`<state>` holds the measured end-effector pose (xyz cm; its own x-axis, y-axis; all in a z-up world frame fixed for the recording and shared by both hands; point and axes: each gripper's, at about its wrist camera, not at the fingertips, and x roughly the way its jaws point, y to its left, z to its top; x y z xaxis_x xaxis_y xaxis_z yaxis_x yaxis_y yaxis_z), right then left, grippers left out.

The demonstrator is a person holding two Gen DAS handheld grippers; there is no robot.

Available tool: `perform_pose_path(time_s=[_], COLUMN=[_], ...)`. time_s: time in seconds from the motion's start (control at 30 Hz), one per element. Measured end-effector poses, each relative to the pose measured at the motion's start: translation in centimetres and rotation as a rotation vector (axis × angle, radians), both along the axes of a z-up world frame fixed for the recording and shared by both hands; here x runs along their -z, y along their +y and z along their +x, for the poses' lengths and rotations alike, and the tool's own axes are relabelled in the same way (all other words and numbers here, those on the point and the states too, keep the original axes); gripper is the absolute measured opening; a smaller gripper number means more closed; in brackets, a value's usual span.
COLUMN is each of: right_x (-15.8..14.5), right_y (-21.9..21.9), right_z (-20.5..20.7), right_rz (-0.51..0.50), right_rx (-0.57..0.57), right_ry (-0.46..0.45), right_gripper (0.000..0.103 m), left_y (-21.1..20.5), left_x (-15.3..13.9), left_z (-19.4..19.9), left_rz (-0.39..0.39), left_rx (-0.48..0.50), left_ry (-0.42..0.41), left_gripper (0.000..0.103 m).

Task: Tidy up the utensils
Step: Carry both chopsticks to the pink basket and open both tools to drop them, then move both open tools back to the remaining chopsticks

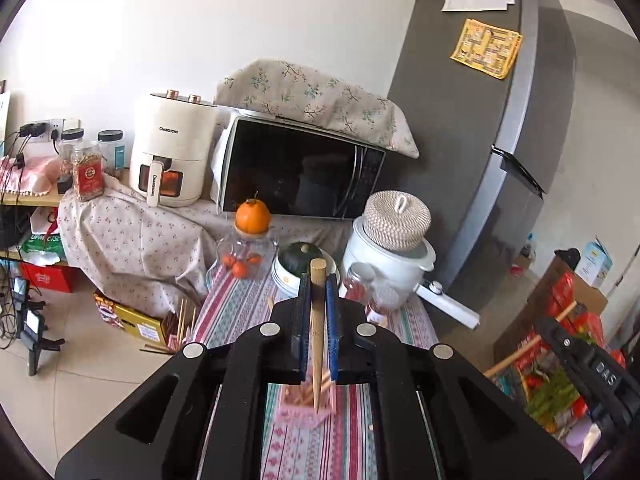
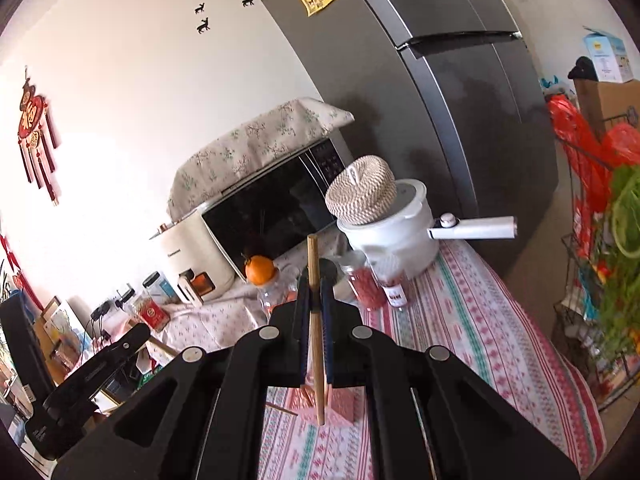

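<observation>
Chopsticks are the utensils being sorted here, on a table covered with a pink and teal striped cloth in a home kitchen.

On the left, a few loose chopsticks stand or lean off the table's left edge near a yellow box on the floor; what holds them cannot be made out. The left gripper is raised above the table, its two blue-padded jaws closed tight on a single wooden chopstick. The thick end sticks up past the jaws and the thin tip points down toward a pink tray that lies on the cloth directly below and already holds several chopsticks.

Moving right, the right gripper is raised over the same table, its jaws also clamped tight on one wooden chopstick, held nearly upright above the pink tray. One stray chopstick lies flat on the cloth just left of the tray.

Behind both are a microwave and a white pot topped with a woven lid.

Judging by the tray, the job is partly done: some sticks are in, two are in the jaws, and at least one stray, plus the loose ones by the table's edge, remains.
</observation>
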<state>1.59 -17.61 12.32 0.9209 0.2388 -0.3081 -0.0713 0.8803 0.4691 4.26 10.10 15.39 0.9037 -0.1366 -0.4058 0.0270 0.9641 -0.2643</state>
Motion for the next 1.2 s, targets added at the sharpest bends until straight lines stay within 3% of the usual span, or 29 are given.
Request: perform_pose_path(time_s=[0.27, 0.37, 0.53, 0.7, 0.8, 0.83, 1.13, 1.2], right_x=[1.9, 3.2, 4.1, 4.8, 5.8, 6.1, 5.4, 5.7], right_y=[1.7, 2.5, 3.8, 5.5, 6.6, 6.7, 6.0, 5.8], right_z=[5.6, 7.2, 8.1, 9.7, 10.6, 10.5, 5.3, 4.2], right_rz=[0.0, -0.011, -0.042, -0.06, -0.074, -0.081, -0.232, -0.247], right_rx=[-0.005, -0.012, -0.007, -0.017, -0.028, -0.028, 0.017, 0.02], right_ry=[0.022, 0.054, 0.067, 0.087, 0.107, 0.109, 0.079, 0.084], right_gripper=[0.006, 0.006, 0.006, 0.006, 0.022, 0.03, 0.032, 0.033], left_y=[0.5, 1.8, 2.9, 2.7, 2.5, 2.5, -0.4, -1.0], left_x=[4.2, 4.8, 3.2, 3.1, 3.5, 3.7, 3.9, 4.5], left_z=[6.2, 5.8, 3.3, 2.6, 2.6, 2.5, -0.9, -1.6], left_rz=[-0.015, -0.049, -0.034, -0.031, -0.037, -0.036, 0.058, 0.084], left_rx=[-0.041, -0.067, -0.111, -0.091, -0.083, -0.075, -0.048, -0.051], left_ry=[0.108, 0.116, 0.07, 0.075, 0.091, 0.099, 0.066, 0.064], left_gripper=[0.008, 0.012, 0.019, 0.022, 0.024, 0.024, 0.042, 0.051])
